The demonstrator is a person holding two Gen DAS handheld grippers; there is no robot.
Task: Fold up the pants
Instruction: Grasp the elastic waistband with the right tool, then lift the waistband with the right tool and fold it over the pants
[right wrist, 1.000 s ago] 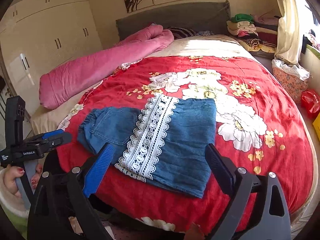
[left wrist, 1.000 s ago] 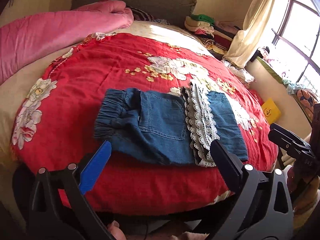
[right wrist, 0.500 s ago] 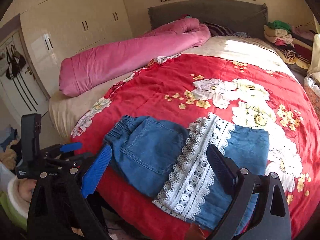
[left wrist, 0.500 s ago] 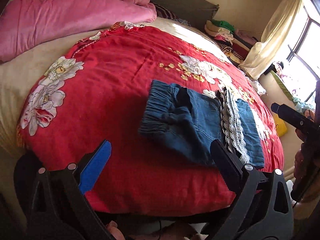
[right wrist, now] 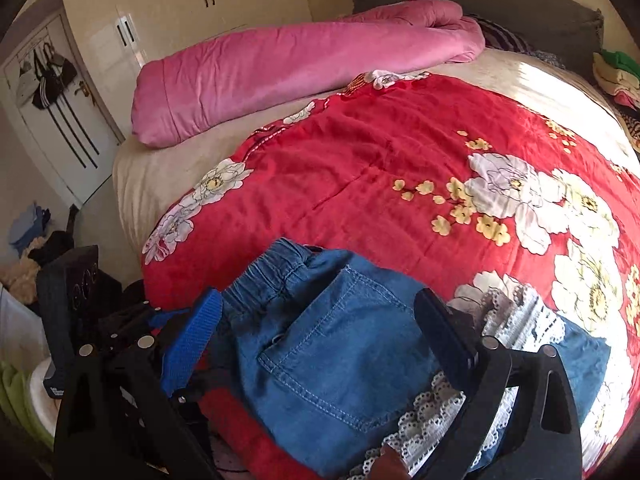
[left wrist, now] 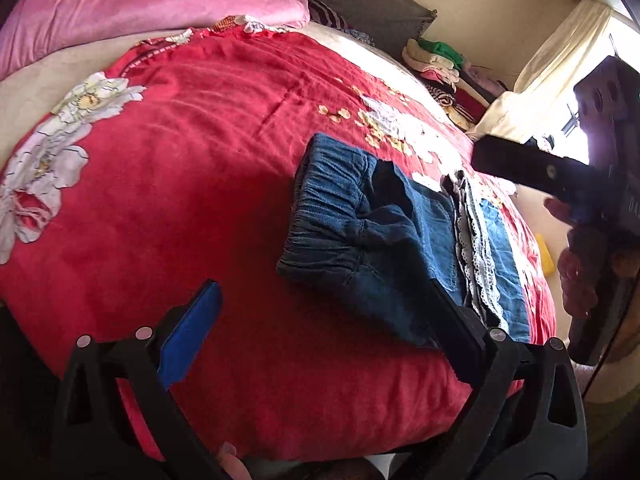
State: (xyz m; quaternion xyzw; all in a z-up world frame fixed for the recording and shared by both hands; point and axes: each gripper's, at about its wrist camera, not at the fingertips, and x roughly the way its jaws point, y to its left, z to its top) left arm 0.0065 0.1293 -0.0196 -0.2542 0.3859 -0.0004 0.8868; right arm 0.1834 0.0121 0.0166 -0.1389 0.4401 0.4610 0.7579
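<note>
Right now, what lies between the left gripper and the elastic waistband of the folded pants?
Only bare red floral blanket. In the left wrist view, the open left gripper hovers short of the waistband with nothing else lying on that stretch.

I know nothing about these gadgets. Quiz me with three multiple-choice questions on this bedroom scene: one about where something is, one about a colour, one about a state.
1. Where do the folded blue denim pants with white lace trim lie?
A. on the red floral blanket
B. on the floor
C. on the rolled pink quilt

2. What colour is the pad on one finger of the right gripper?
A. green
B. blue
C. yellow

3. How do the jaws of the left gripper stand?
A. clamped on the pants
B. shut on nothing
C. open, holding nothing

Answers: 1 A, the pants rest on the red blanket near its front edge; 2 B, the finger pad is bright blue; 3 C, the fingers stand wide apart with only blanket and pants seen between them.
</note>
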